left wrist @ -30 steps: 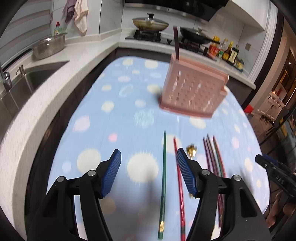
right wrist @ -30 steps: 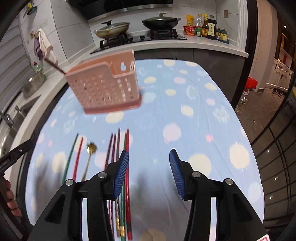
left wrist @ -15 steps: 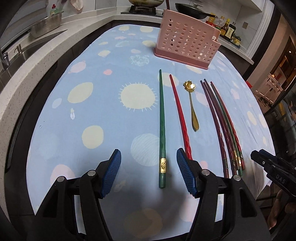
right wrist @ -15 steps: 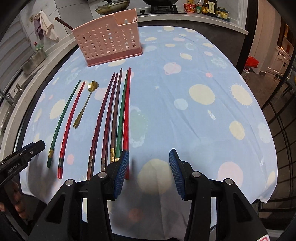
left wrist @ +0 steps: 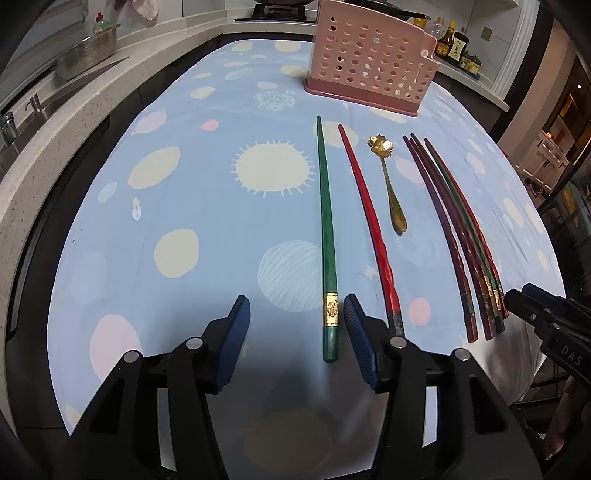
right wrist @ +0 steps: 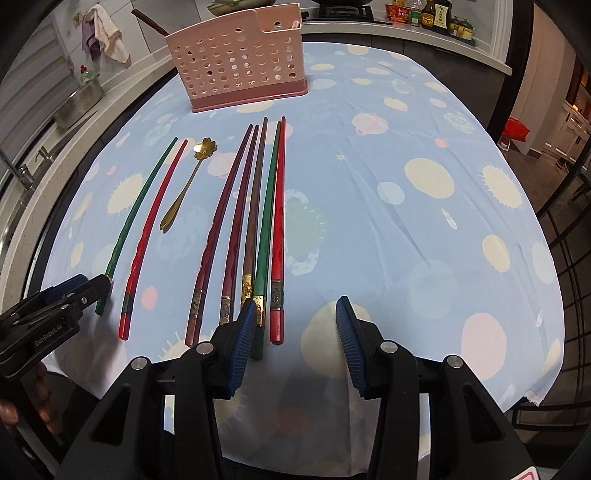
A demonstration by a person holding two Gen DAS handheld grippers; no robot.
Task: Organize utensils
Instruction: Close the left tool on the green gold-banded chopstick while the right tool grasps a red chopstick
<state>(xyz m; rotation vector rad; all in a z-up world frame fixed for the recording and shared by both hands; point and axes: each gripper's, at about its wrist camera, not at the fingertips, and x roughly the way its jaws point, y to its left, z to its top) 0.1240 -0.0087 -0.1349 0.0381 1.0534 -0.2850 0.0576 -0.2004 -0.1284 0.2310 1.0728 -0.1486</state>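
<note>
The top of the pink basket [left wrist: 369, 62] is cut off by the frame in the left wrist view, and what sits inside it is hard to make out through the holes; in the right wrist view only 1 dark stick [right wrist: 149, 23] pokes out of its far left corner at a slant. The basket stands upright near the far edge of the table [left wrist: 184, 206], which is covered with a blue spotted cloth. The butt ends of some chopsticks are hidden behind the claws' fingers. The left claw [left wrist: 297, 341] is spread wide and holds nothing; the butt of the green chopstick [left wrist: 327, 236] lies between its fingers near the front edge, just beside the right finger, and whether they touch cannot be told. The red chopstick [left wrist: 369, 218] lies just outside that finger, its end partly covered. Next to it lies the gold spoon [left wrist: 389, 184], its flower-shaped bowl pointing to the basket. Further toward the right edge lies a bundle of 5 chopsticks [right wrist: 251, 221], side by side and close together. The right claw [right wrist: 295, 334] is also spread and empty; its left finger covers the butt of the bundle's green stick, and the outermost red stick ends in the gap between the fingers.
</note>
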